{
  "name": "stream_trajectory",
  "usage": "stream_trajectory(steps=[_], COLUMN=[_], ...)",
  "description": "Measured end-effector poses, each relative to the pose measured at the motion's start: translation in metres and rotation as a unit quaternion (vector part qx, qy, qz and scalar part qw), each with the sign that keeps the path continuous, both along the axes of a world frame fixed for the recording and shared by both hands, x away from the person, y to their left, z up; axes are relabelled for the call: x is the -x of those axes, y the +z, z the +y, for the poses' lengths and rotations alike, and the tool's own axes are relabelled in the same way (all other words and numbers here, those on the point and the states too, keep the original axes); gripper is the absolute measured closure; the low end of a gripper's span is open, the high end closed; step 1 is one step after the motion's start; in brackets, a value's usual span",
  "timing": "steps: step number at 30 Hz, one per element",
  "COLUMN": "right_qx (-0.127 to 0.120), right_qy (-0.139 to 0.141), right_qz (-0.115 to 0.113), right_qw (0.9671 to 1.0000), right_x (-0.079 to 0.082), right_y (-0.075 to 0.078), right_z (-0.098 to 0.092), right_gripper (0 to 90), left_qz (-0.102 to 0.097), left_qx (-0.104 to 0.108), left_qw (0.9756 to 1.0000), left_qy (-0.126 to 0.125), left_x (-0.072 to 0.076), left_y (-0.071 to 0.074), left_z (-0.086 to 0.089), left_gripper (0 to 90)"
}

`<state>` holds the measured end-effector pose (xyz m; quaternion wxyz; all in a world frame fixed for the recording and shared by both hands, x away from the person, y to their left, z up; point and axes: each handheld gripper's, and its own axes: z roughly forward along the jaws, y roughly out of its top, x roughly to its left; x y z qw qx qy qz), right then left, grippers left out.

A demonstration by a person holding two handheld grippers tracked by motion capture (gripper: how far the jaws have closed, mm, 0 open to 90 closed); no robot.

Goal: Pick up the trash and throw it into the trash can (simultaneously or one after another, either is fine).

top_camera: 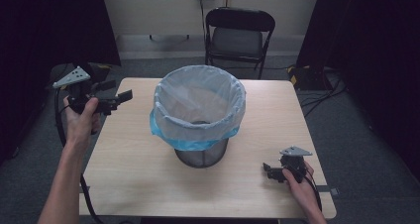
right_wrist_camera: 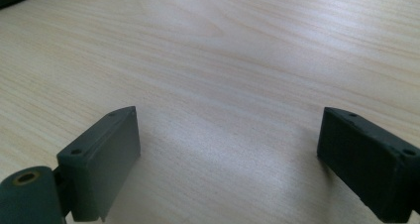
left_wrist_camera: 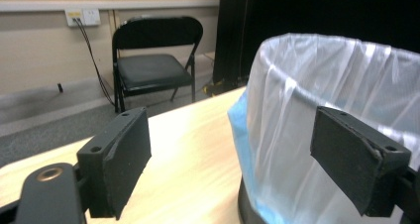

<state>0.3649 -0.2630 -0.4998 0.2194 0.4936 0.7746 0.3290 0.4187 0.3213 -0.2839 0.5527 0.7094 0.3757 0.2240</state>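
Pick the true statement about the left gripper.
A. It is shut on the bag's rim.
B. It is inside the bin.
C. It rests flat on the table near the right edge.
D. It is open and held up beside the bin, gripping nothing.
D: the left gripper is held up left of the bin, jaws wide apart with only air between them; the bag sits beyond the jaws, untouched.

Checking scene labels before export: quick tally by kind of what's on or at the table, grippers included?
Waste bin, dark mesh, on the table: 1
Bin liner, pale blue, folded over the bin's rim: 1
Grippers: 2, left gripper held above the table's left edge, right gripper low over the table near its right front, both open with nothing between the jaws
Folding chair, black, behind the table: 1
Total: 5
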Motion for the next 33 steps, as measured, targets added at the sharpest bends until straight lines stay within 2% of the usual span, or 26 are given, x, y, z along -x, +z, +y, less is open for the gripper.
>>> stream_trajectory(steps=[3, 11, 13, 18, 25, 27, 33], right_qx=[0.0, 0.0, 0.0, 0.0, 0.0, -0.001, 0.0], right_qy=[0.0, 0.0, 0.0, 0.0, 0.0, 0.0, 0.0], right_qz=[0.0, 0.0, 0.0, 0.0, 0.0, 0.0, 0.0], right_qw=[1.0, 1.0, 1.0, 1.0, 1.0, 1.0, 1.0], right_x=[0.0, 0.0, 0.0, 0.0, 0.0, 0.0, 0.0], right_y=[0.0, 0.0, 0.0, 0.0, 0.0, 0.0, 0.0], right_z=[0.0, 0.0, 0.0, 0.0, 0.0, 0.0, 0.0], right_gripper=[8.7, 8.7, 8.7, 8.7, 8.7, 8.7, 8.7], left_qz=[0.004, 0.012, 0.014, 0.031, 0.054, 0.064, 0.078], left_qx=[0.004, -0.01, -0.008, -0.018, -0.032, -0.024, -0.046], left_qw=[1.0, 0.9998, 0.9998, 0.9991, 0.997, 0.9969, 0.9952], left_qy=[0.006, 0.011, 0.013, 0.022, 0.046, 0.04, 0.037], left_x=[0.003, 0.01, 0.012, 0.015, 0.022, 0.023, 0.024], left_y=[-0.004, -0.02, -0.025, -0.035, -0.059, -0.067, -0.088], left_z=[0.007, 0.014, 0.016, 0.019, 0.025, 0.025, 0.023], left_gripper=[15.6, 15.8, 15.8, 18.4, 19.5, 19.0, 17.2])
